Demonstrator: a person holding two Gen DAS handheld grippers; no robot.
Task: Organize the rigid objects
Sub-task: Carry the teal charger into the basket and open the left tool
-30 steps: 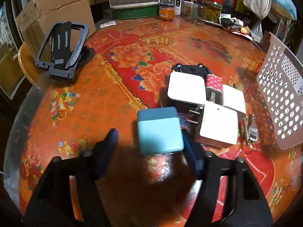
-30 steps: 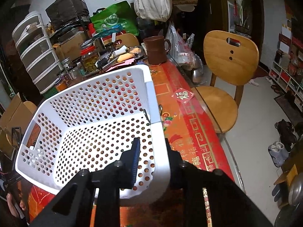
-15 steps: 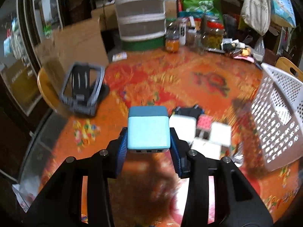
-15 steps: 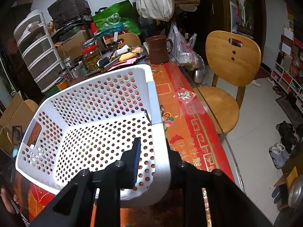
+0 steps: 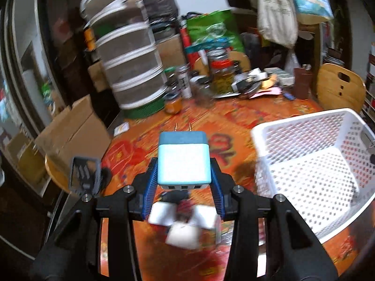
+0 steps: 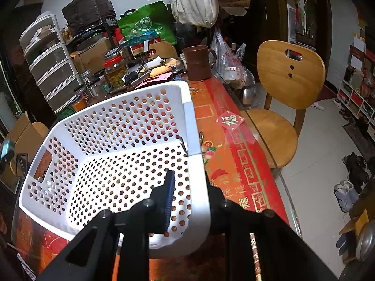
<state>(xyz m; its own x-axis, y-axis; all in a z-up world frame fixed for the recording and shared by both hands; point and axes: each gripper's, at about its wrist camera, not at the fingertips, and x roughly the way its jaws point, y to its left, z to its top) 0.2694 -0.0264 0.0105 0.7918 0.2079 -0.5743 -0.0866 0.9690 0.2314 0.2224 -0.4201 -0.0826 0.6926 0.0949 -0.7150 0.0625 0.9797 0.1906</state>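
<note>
1. Covering most of both views, a round table [image 5: 164,126] under a red and orange flowered cloth is seen, crowded along its far edge with jars and clutter.
2. A white perforated basket [image 5: 304,182] is stood on the table, empty, probably as the bin for sorted items.
3. The basket's near wall is pinched by the right gripper [image 6: 187,194], jaws pressed together on the wall, one inside and one outside, likely so the basket is kept steady.
4. A teal cube charger [image 5: 182,161] is clamped between the blue pads of the left gripper [image 5: 182,182], whose jaws have just been closing on it. It is held in the air above the table, left of the basket, prongs pointing away.
5. A blurred cluster of white plug adapters [image 5: 182,222] is left on the cloth beneath, seemingly awaiting the same transfer.
</note>
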